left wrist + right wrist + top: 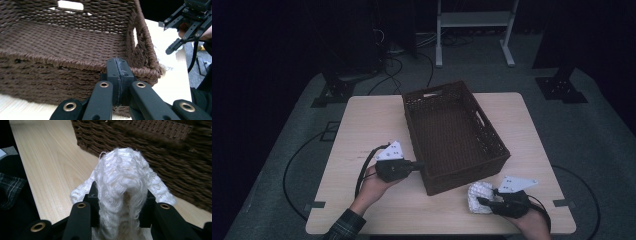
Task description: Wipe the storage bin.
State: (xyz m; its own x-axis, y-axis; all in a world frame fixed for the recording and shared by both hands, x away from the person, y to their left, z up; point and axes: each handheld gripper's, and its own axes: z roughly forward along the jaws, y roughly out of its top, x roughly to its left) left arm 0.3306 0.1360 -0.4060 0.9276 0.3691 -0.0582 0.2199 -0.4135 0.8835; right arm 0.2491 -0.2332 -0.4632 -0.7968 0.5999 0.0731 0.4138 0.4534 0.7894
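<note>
The basket (452, 135), woven, stiff and likely light, is pinched at the near-left rim by the left gripper (117, 75), jaws fully shut on it. Just beside its near corner on the table (362, 120), a soft, fluffy white cloth (122, 182) is clamped by the right gripper (120, 202); it is judged limp and best held by a bunched fold.

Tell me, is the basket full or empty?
Empty: the basket shows only its bare woven floor; the white cloth is outside it, in the right gripper.
</note>
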